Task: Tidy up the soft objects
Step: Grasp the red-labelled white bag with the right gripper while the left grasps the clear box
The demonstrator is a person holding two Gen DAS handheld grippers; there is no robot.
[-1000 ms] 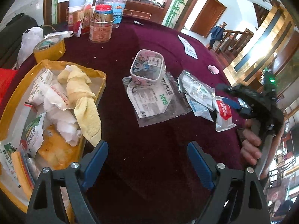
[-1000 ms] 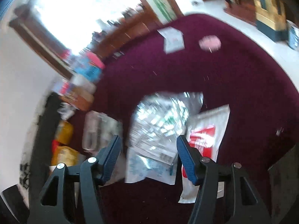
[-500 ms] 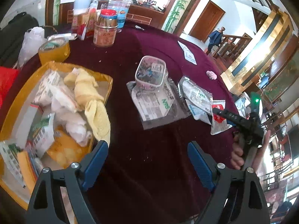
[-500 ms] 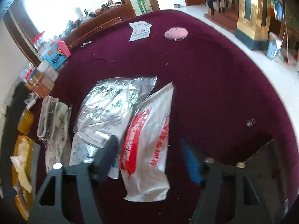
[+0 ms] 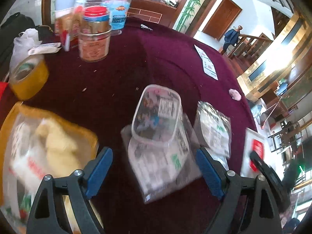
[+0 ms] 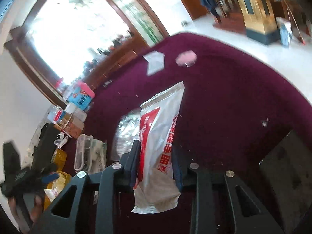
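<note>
My right tongs (image 6: 156, 163) grip the red-and-white pouch (image 6: 159, 136), lifted above the maroon table (image 6: 234, 101). My left tongs (image 5: 154, 167) are spread wide over the clear box (image 5: 156, 115) on flat packets (image 5: 163, 159) — yellow tray (image 5: 85, 134) beside, tape roll (image 5: 27, 80) and jar (image 5: 94, 39) behind.

Round table (image 5: 156, 62) under maroon cloth. On it, far left: jars (image 5: 94, 37), tape roll (image 5: 29, 78), yellow tray (image 5: 81, 130) at near left edge. Centre: flat clear packet (image 5: 165, 165), lidded plastic box (image 5: 156, 115) on top of it. Just right: another packet (image 5: 214, 130). Far side: paper slip (image 5: 207, 66), pink puff (image 5: 235, 94), well apart.
</note>
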